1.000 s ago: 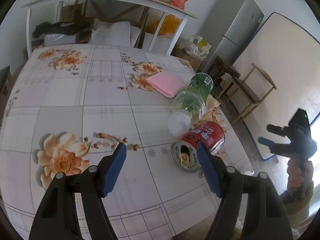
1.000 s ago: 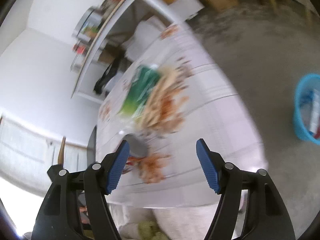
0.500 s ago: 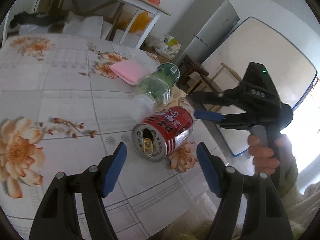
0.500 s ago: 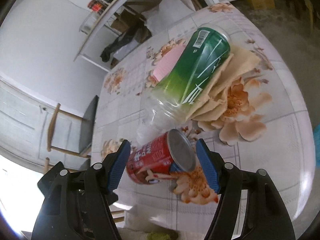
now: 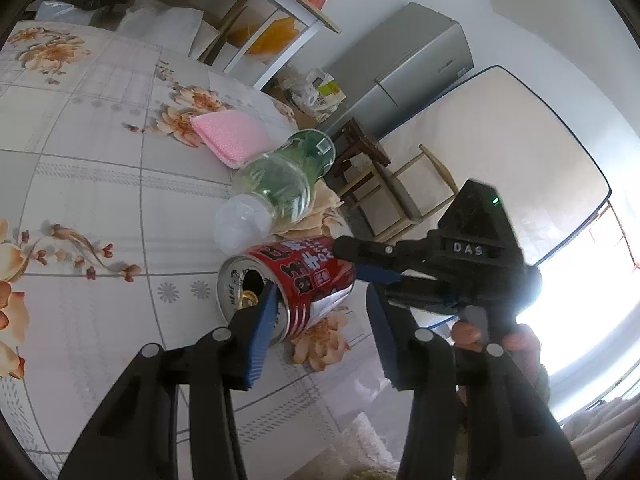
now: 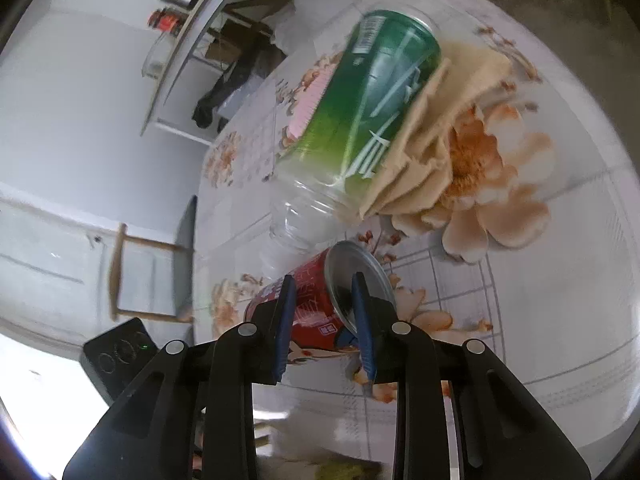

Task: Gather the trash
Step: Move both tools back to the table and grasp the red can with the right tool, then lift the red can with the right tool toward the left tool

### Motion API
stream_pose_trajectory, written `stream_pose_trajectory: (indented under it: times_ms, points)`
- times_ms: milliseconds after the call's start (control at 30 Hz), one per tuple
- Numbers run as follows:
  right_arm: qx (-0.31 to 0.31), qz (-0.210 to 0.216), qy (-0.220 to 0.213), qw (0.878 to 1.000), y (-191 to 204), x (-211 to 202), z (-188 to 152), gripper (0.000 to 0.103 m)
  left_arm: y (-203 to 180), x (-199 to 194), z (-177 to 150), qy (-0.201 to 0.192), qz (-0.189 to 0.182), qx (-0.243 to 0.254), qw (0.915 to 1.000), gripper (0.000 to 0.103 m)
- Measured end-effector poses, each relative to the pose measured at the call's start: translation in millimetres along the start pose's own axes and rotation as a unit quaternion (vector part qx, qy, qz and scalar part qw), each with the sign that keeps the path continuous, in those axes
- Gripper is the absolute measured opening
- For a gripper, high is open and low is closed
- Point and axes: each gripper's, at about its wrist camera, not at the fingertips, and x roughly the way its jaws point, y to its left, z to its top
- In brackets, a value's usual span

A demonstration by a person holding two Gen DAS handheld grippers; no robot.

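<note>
Collection is judged to be at an early stage: every visible piece of trash is shown lying on the floral-clothed desk (image 5: pixel 92 184), and none is seen lifted or binned. From left to right in the left wrist view, a pink sponge (image 5: pixel 230 136) is shown beside a green-labelled plastic bottle (image 5: pixel 280 184) lying on its side on crumpled tan paper (image 5: pixel 320 208); just in front of the bottle's neck a red drink can (image 5: pixel 296 280) lies on its side, its opened top facing the camera.

The left hand-held gripper (image 5: pixel 320 316) is held partly open, its jaws well apart — one blue pad overlaps the can's rim in this view, though contact cannot be confirmed, and nothing is gripped. The right hand-held gripper (image 6: pixel 322 312) is seen narrowed about the can's base end, one pad along the red wall and the other across the silver bottom; whether the can is firmly clamped cannot be told. The lift of the can — and the removal of bottle and paper — is judged still outstanding.
</note>
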Motion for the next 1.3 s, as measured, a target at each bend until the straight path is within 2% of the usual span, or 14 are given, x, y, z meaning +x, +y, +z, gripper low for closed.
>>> stream_pose_trajectory:
  times_ms: [167, 333, 500, 600, 733, 900, 1033, 1067, 1133, 1233, 1300]
  points:
    - [0.050, 0.051, 0.000, 0.997, -25, -8, -2, 0.026, -19, 0, 1, 0.000, -0.010, 0.019, 0.9998, 0.043]
    - [0.112, 0.100, -0.006, 0.989, -59, -20, -9, 0.028, -45, 12, 6, 0.010, -0.030, 0.055, 0.9980, 0.043]
    - [0.134, 0.085, -0.026, 0.987, -78, -36, -12, 0.029, -74, 31, 9, 0.029, -0.049, 0.095, 0.9939, 0.043]
    - [0.143, 0.067, -0.038, 0.987, -87, -46, -15, 0.029, -85, 45, 8, 0.033, -0.040, 0.118, 0.9917, 0.043]
    - [0.136, 0.053, -0.058, 0.988, -91, -59, -18, 0.033, -88, 47, 6, 0.028, -0.041, 0.122, 0.9913, 0.045]
    - [0.083, 0.008, -0.102, 0.991, -77, -78, -21, 0.042, -80, 39, 6, 0.016, -0.015, 0.127, 0.9917, 0.045]
    - [-0.015, -0.014, -0.138, 0.990, -48, -94, -28, 0.060, -64, 32, 6, 0.009, 0.027, 0.123, 0.9919, 0.045]
    - [-0.039, -0.017, -0.142, 0.989, -39, -95, -30, 0.061, -59, 30, 6, 0.009, 0.035, 0.120, 0.9921, 0.045]
    - [-0.092, -0.028, -0.145, 0.985, -18, -92, -34, 0.072, -48, 24, 5, 0.005, 0.056, 0.110, 0.9924, 0.046]
    - [-0.156, -0.062, -0.142, 0.975, 6, -80, -39, 0.078, -31, 17, 5, -0.001, 0.085, 0.092, 0.9922, 0.049]
    - [-0.189, -0.108, -0.138, 0.966, 16, -65, -40, 0.079, -25, 13, 4, -0.004, 0.096, 0.084, 0.9918, 0.052]
